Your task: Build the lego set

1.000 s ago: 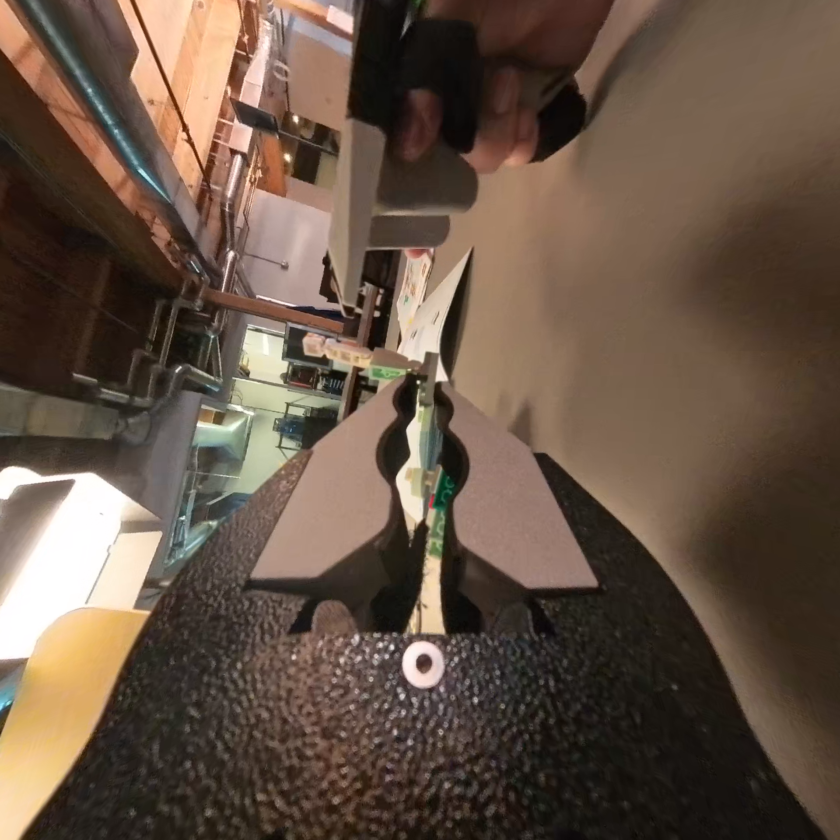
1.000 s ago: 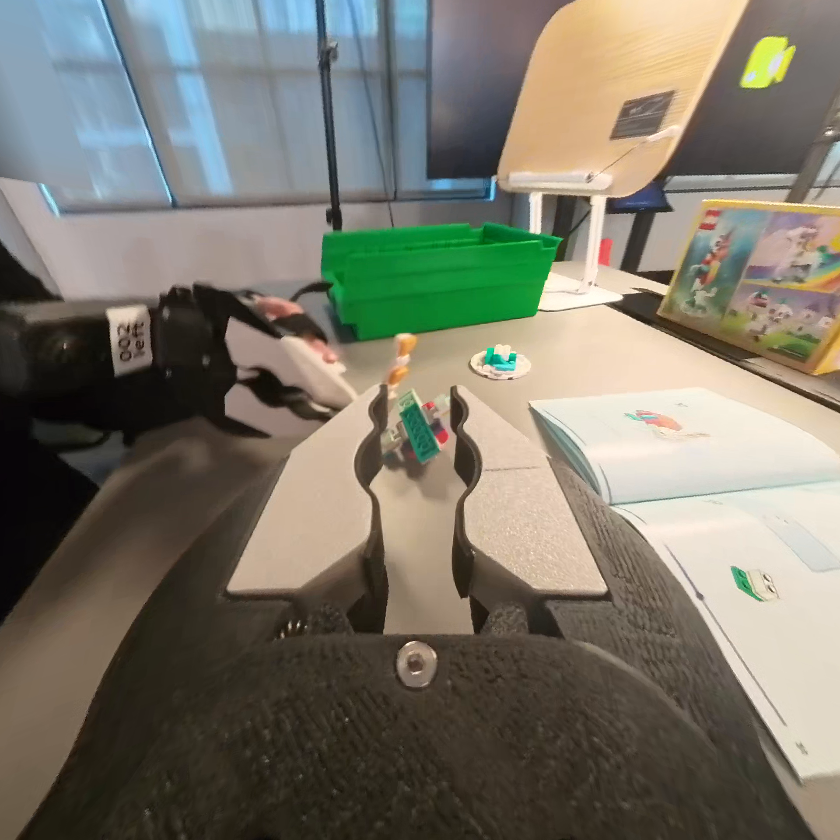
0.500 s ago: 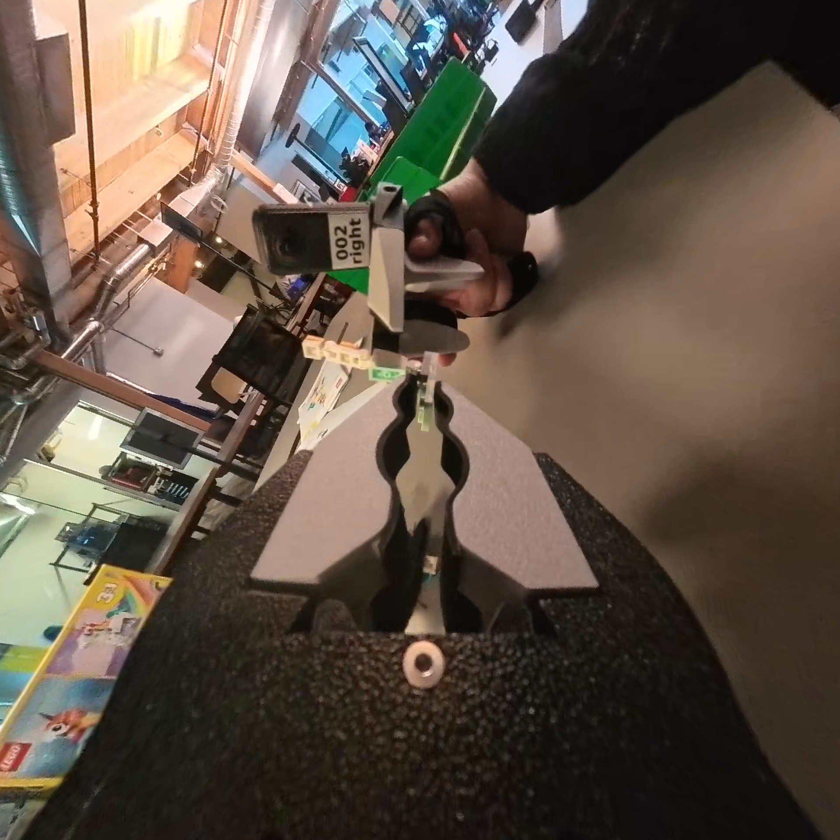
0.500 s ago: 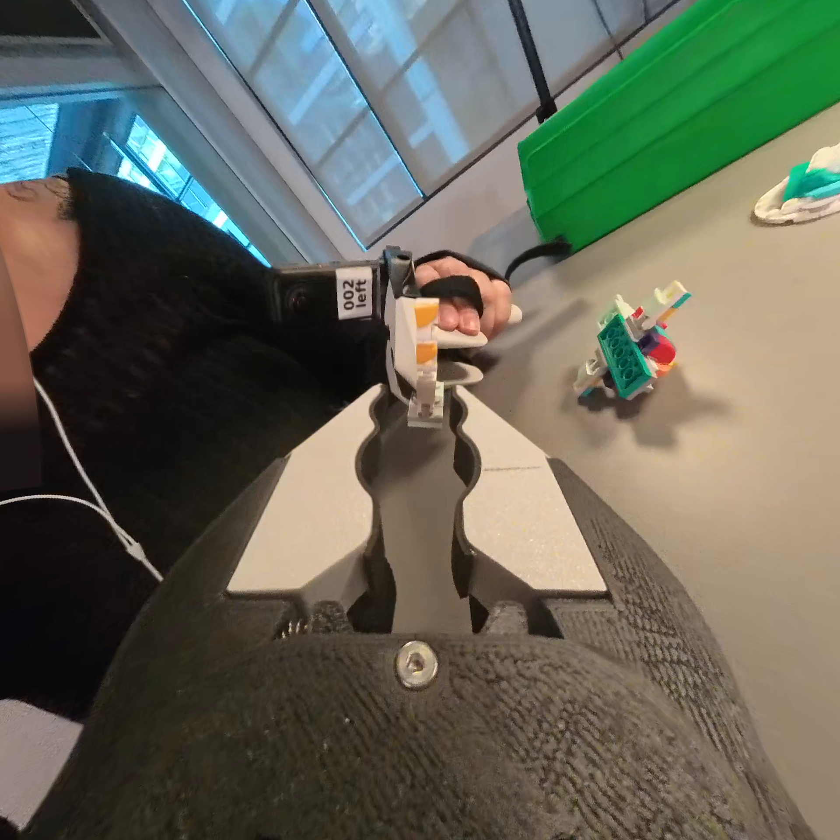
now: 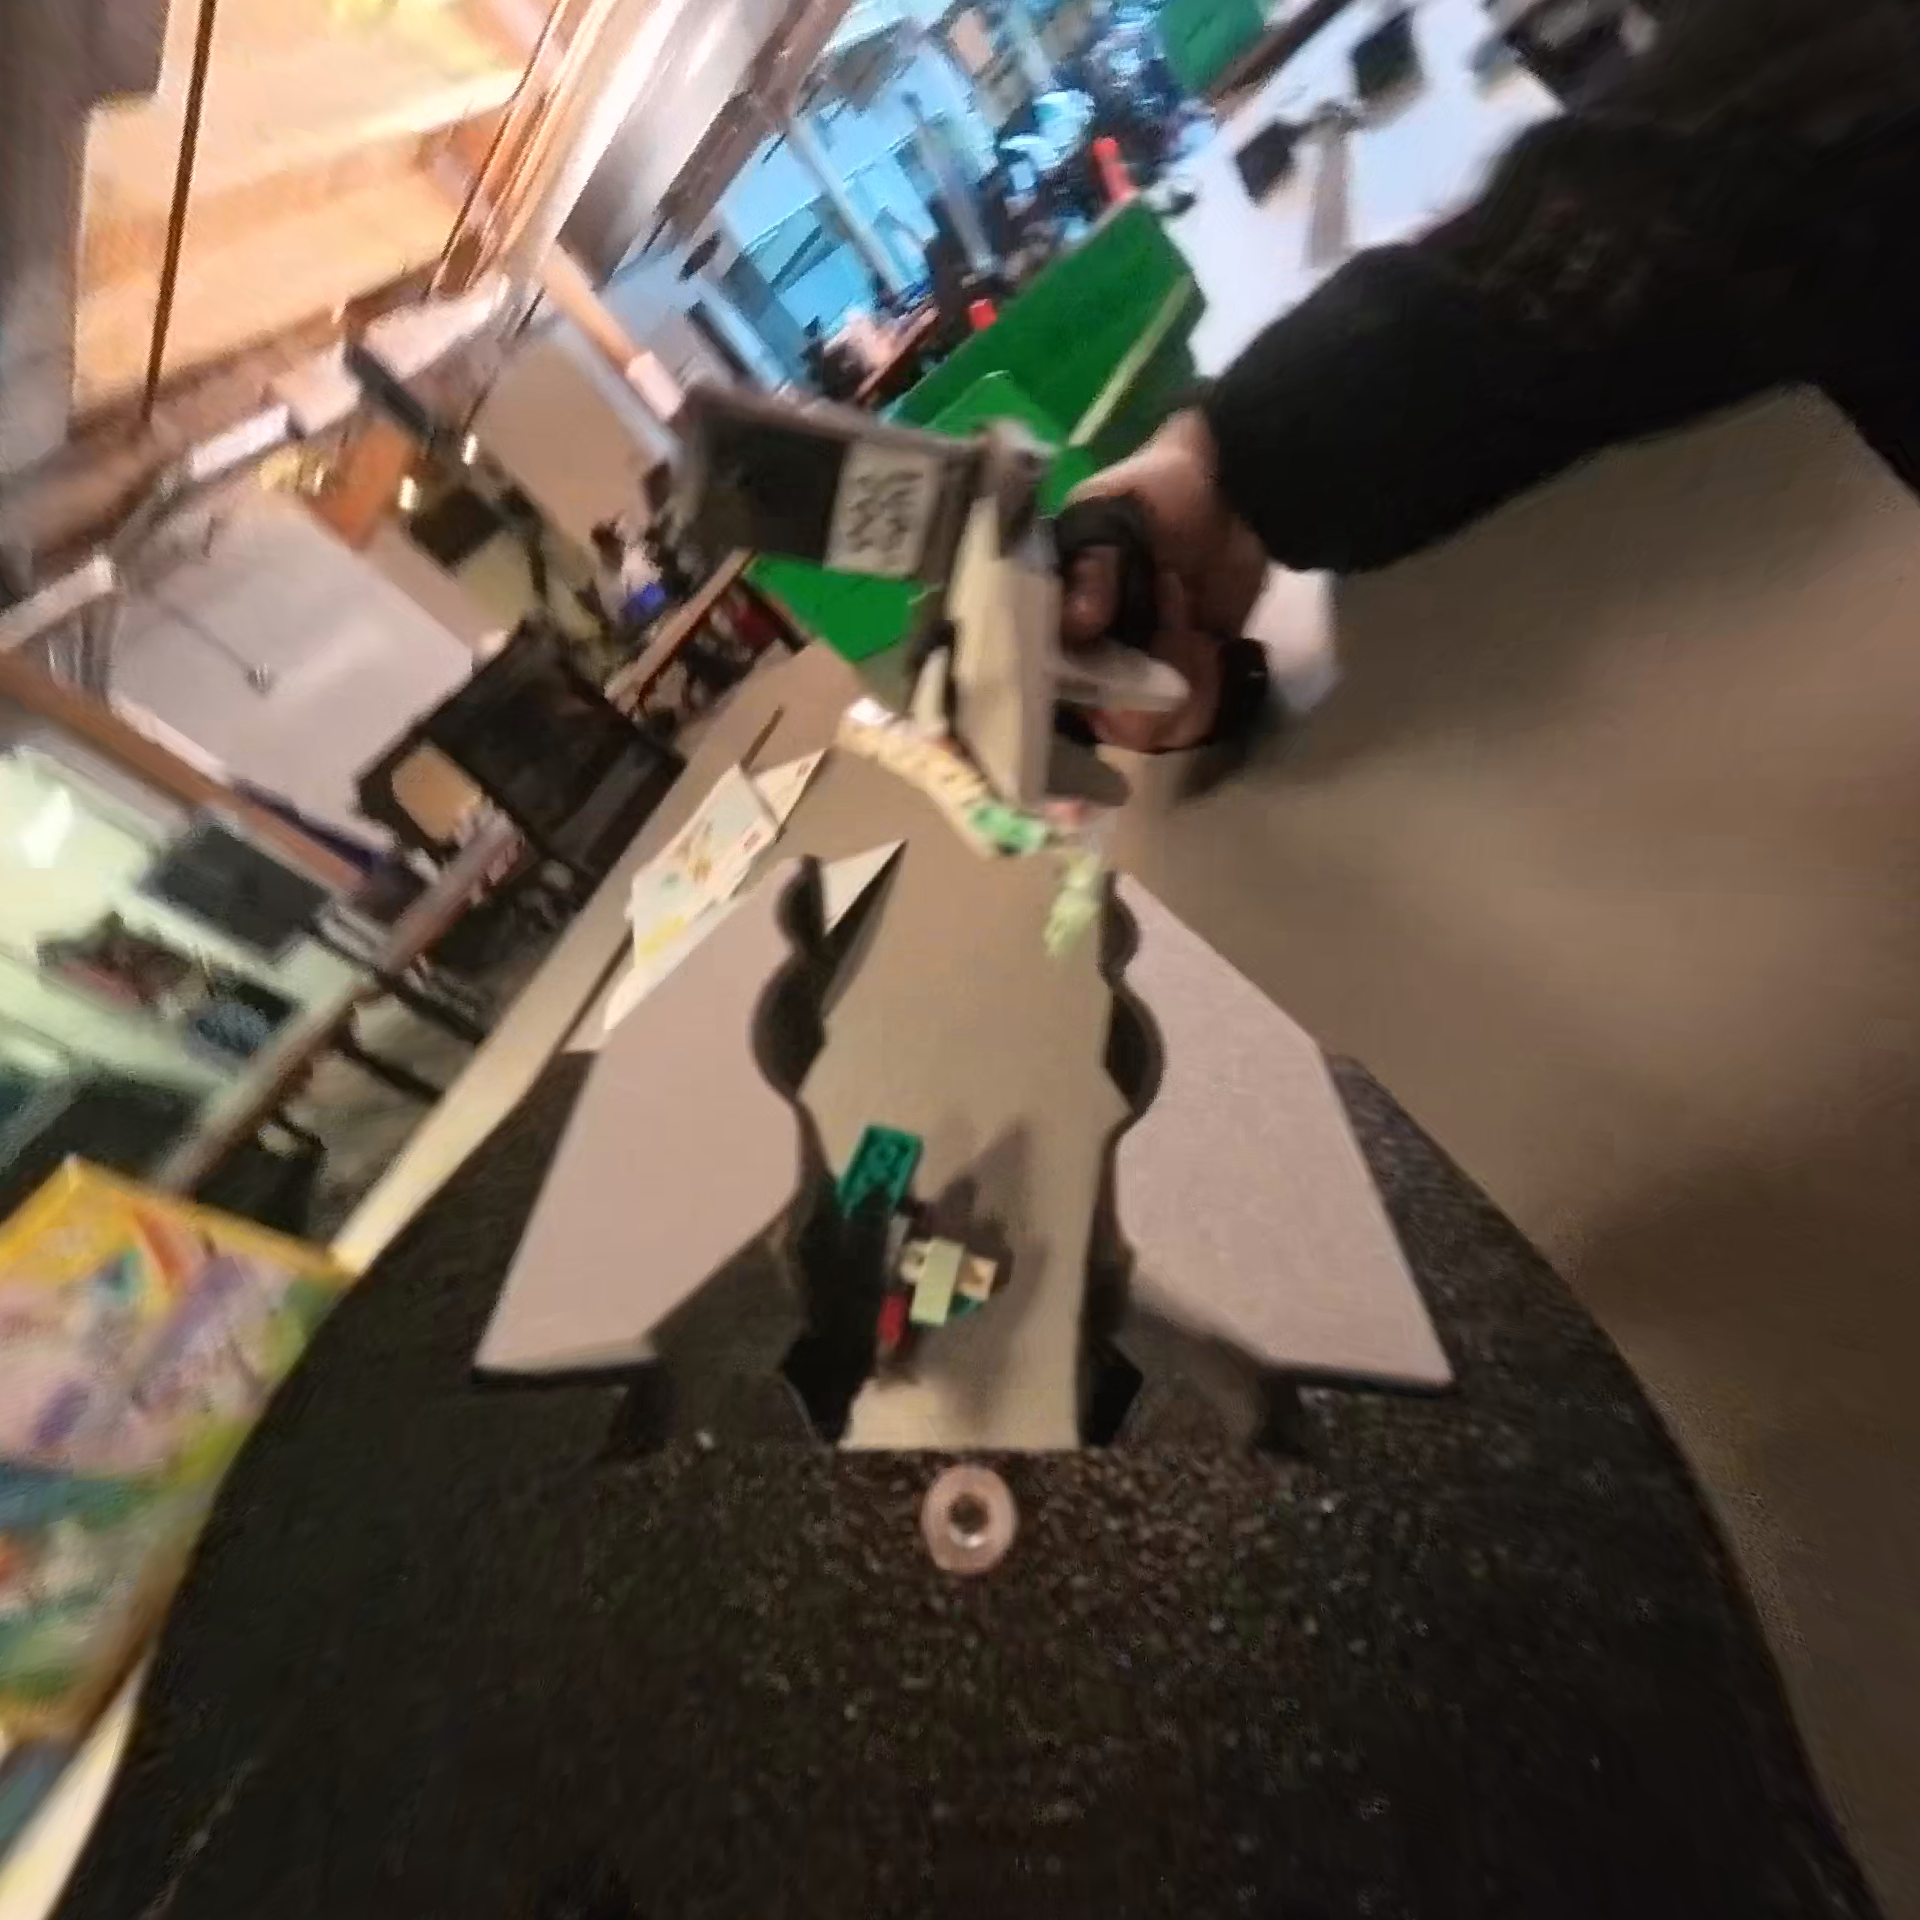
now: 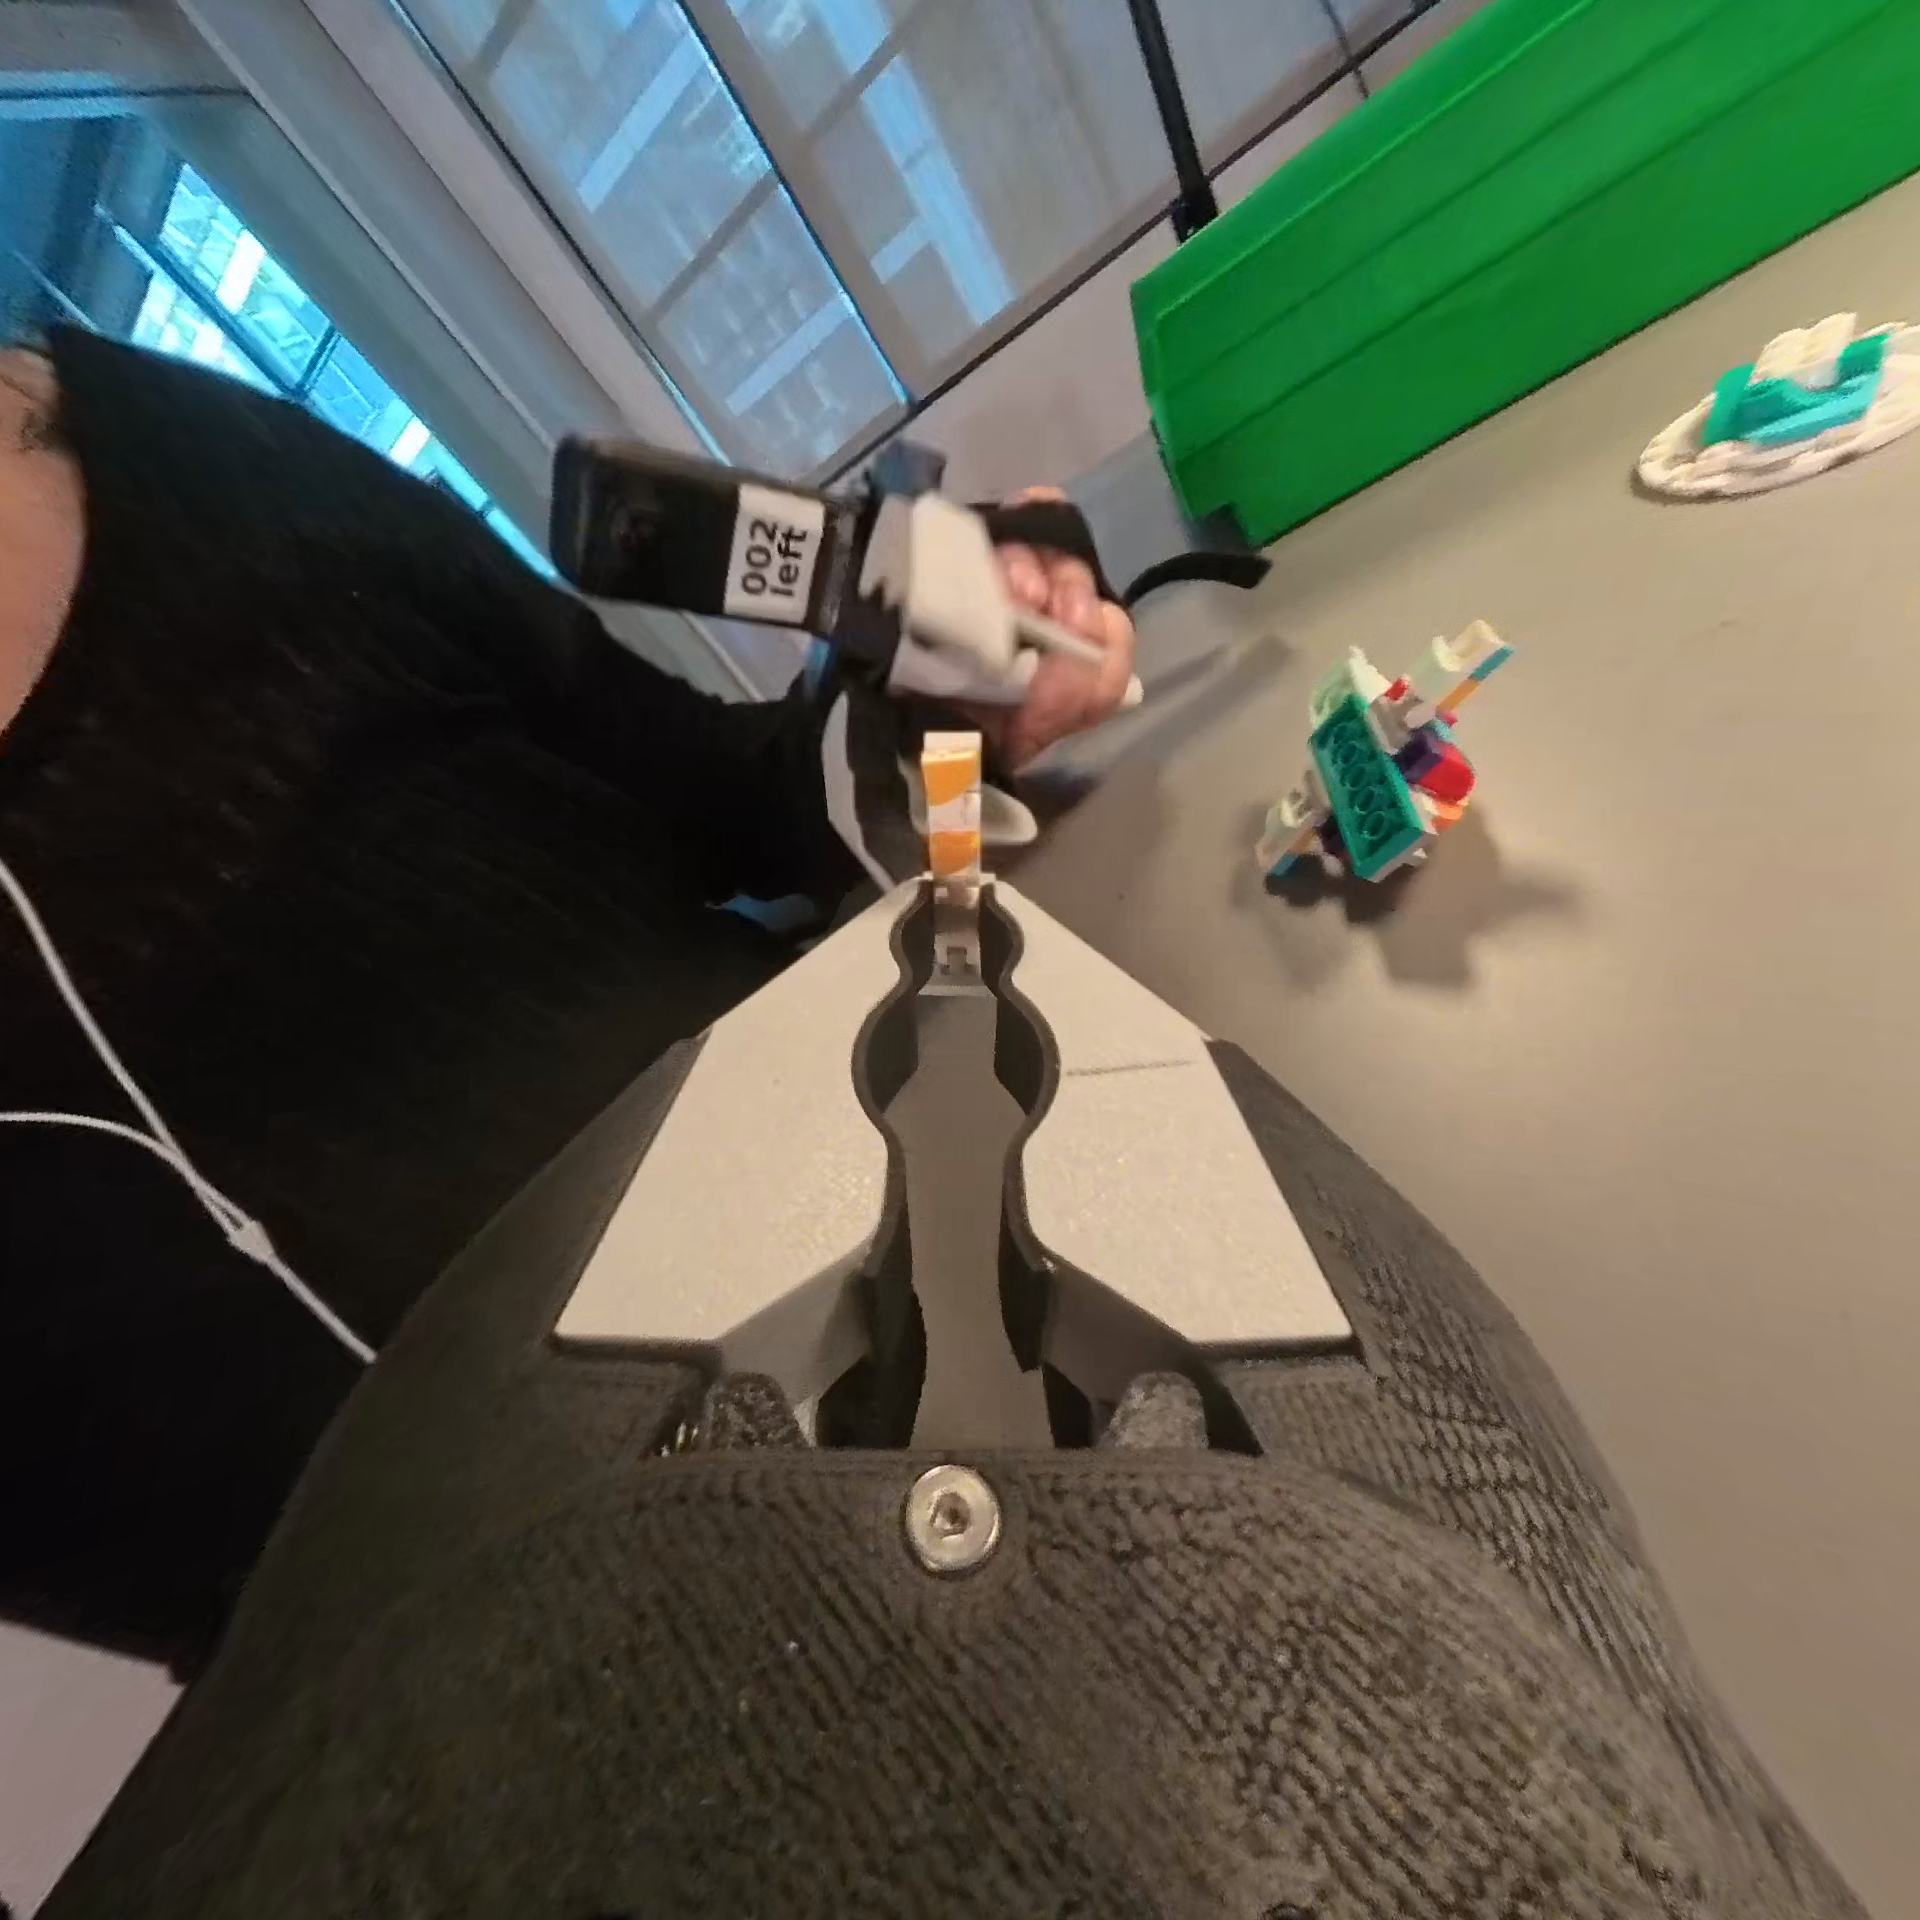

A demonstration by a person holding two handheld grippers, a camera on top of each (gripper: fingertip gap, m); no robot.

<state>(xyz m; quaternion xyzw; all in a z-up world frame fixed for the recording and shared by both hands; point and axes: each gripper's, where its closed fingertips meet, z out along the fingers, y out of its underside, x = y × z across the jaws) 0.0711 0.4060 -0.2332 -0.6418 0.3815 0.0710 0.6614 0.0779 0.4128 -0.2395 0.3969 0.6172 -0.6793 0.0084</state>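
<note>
My right gripper (image 6: 951, 899) is shut on a thin white and orange lego column (image 6: 951, 805) that sticks up past its tips. In the left wrist view this column (image 5: 925, 764) hangs at the right gripper (image 5: 1023, 790), with a small pale piece (image 5: 1075, 914) just below it, blurred. My left gripper (image 5: 987, 883) is open and empty, raised over the table. A small multicoloured lego assembly with a teal plate (image 5: 899, 1226) lies on the table between its fingers. The same assembly (image 6: 1371, 769) lies apart from the right gripper, on its right.
Green bins (image 6: 1507, 260) stand at the back of the grey table (image 6: 1662, 1039). A white round lego piece with teal bricks (image 6: 1787, 426) lies near them. An open instruction booklet (image 5: 707, 883) and the yellow lego box (image 5: 104, 1403) lie to the left. A person's black sleeve (image 6: 312, 831) is close.
My left gripper has opened and drawn back from the column. My right gripper has closed more tightly and still holds the column. The lego assembly on the table has not moved.
</note>
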